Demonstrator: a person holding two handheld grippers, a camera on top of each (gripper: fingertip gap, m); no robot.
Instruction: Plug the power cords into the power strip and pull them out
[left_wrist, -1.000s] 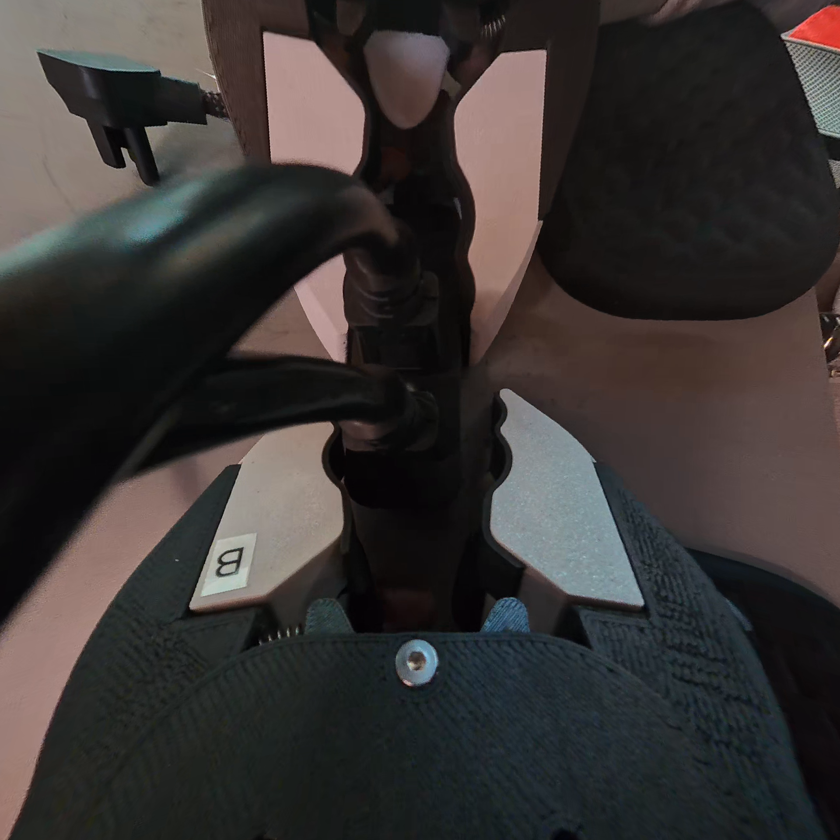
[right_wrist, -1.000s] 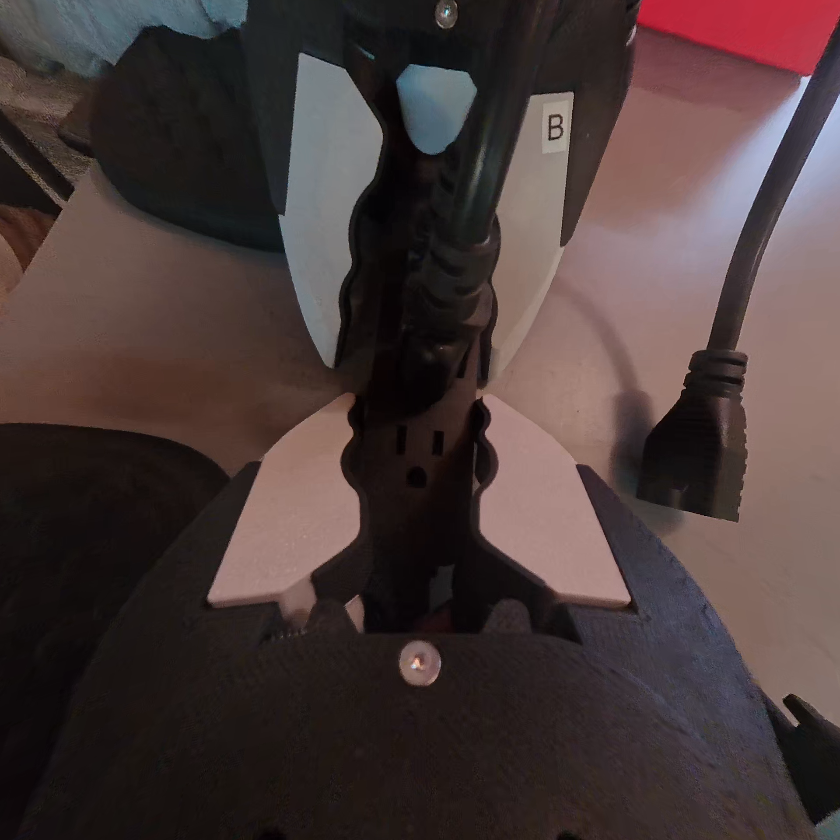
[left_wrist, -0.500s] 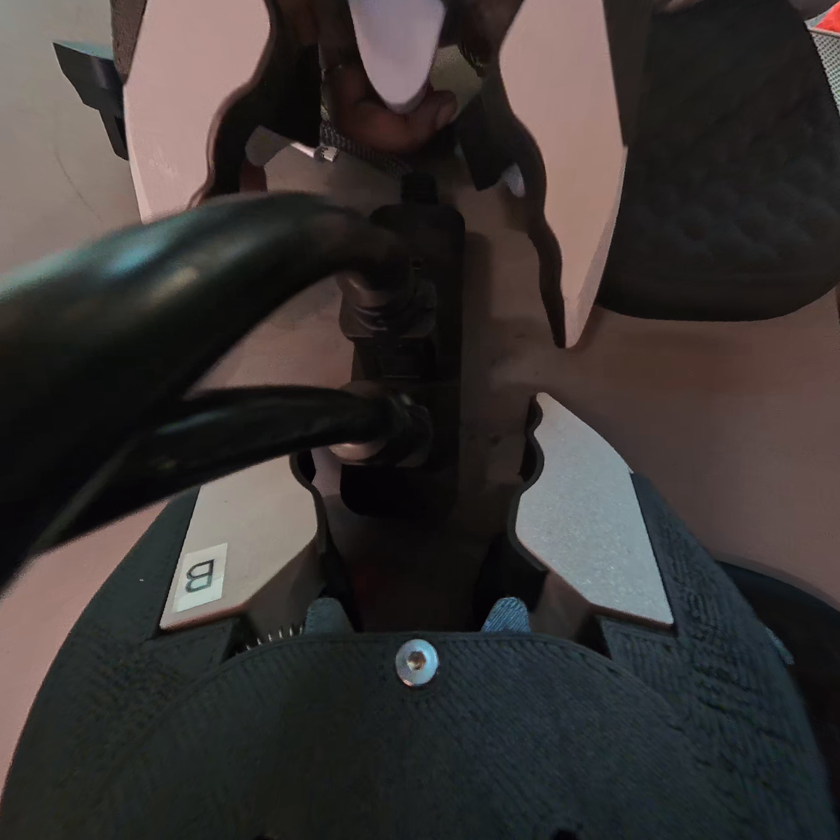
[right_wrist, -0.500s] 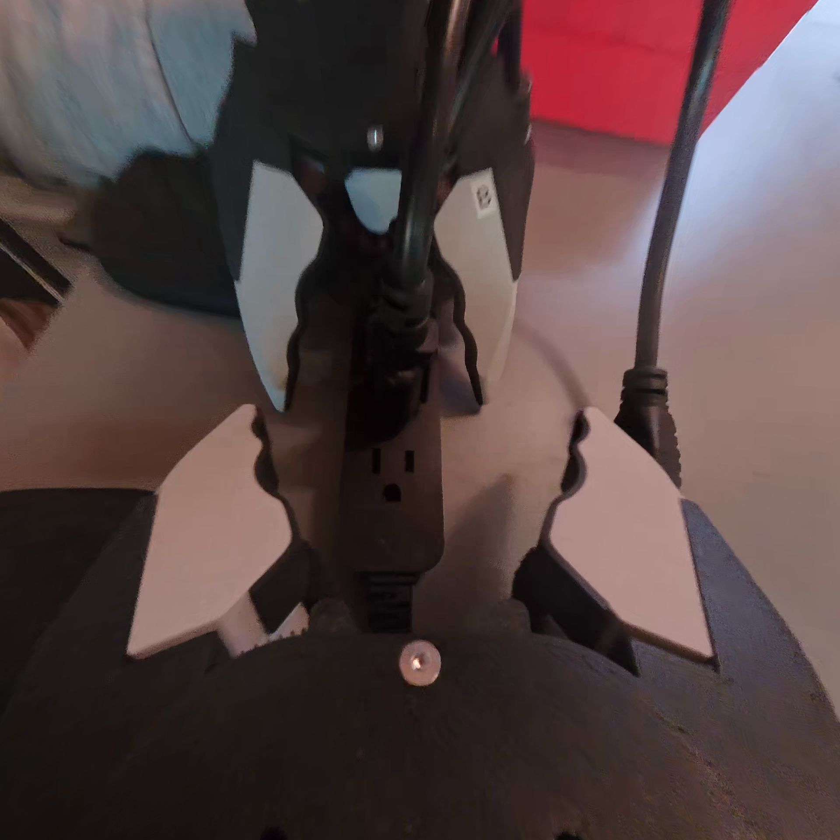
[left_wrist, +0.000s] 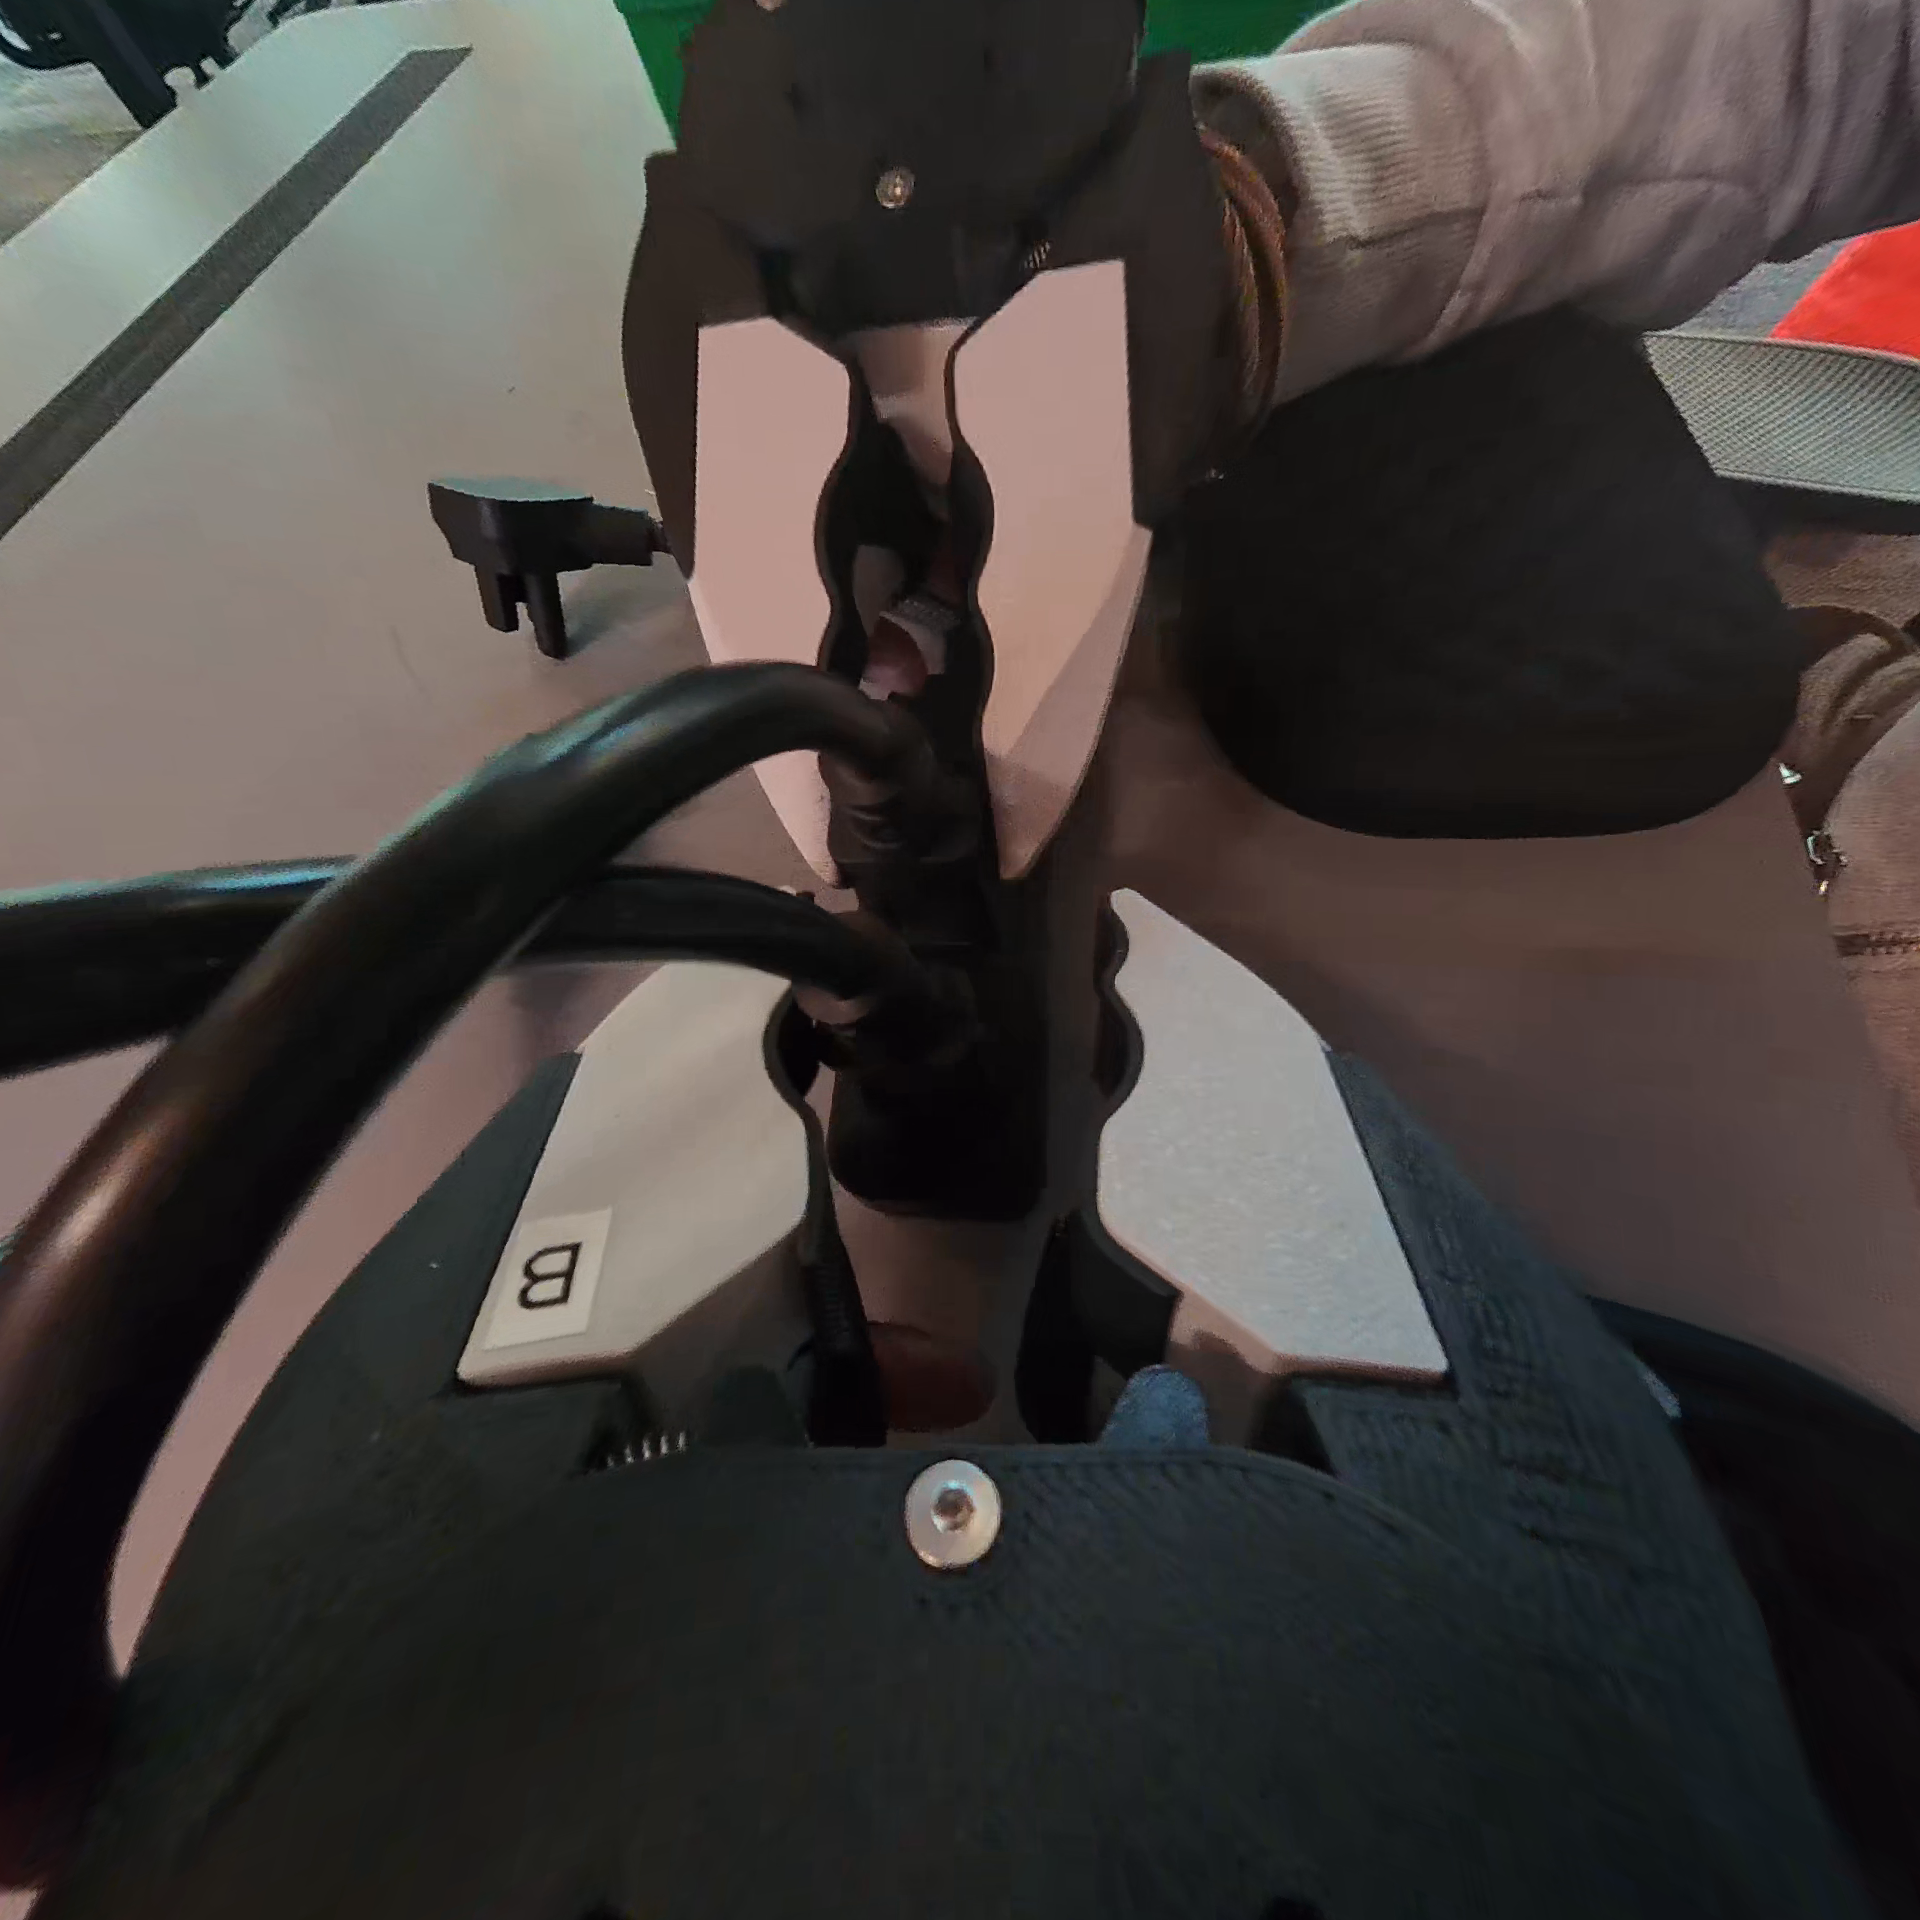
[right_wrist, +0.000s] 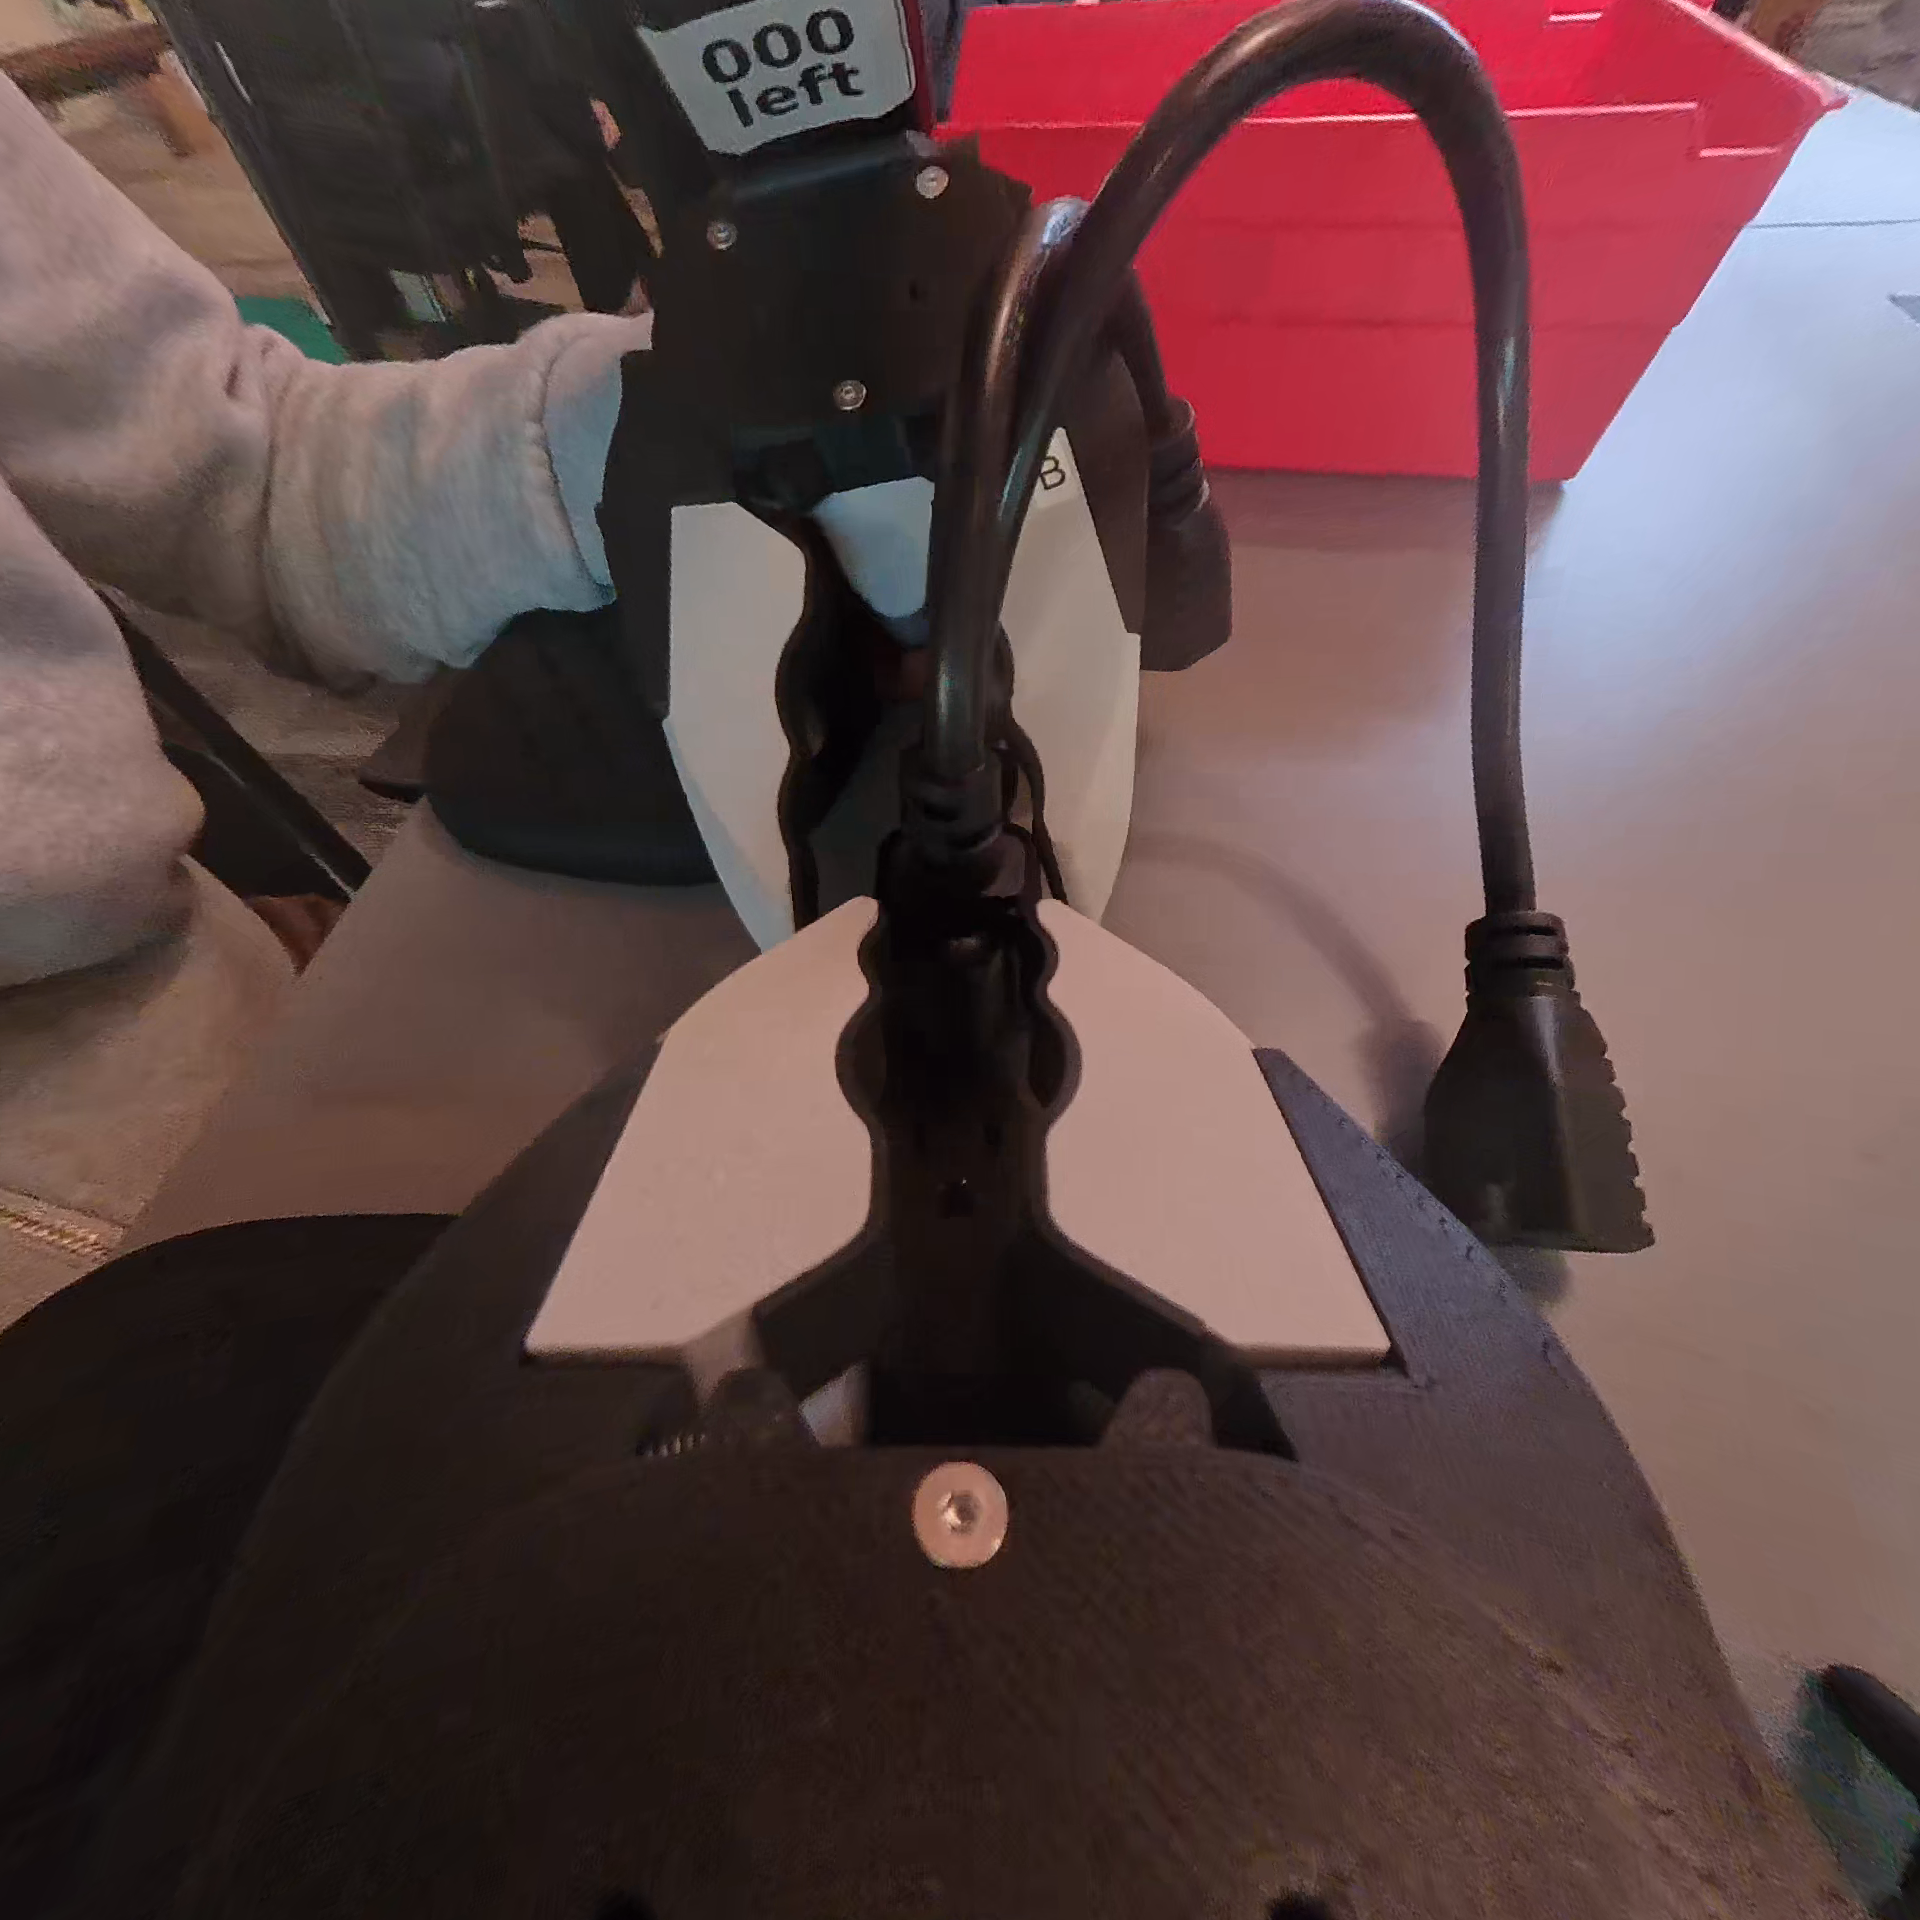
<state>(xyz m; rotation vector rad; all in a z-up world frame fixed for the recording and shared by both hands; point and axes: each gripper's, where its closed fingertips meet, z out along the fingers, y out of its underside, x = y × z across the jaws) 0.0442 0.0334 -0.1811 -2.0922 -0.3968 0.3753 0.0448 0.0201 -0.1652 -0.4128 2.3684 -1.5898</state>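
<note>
Matte grey table (right_wrist: 1662, 790); both scalloped tongs pinch black power strip (left_wrist: 935, 1122).

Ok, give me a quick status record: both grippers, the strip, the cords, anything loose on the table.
left gripper: fingers closed around one end of the power strip
right gripper: fingers shut on the far plug, which is seated in the strip
plugged in: two black cords; the near plug sits next to the left gripper
loose on table: spare plug; cord socket end
background: red bin
</note>
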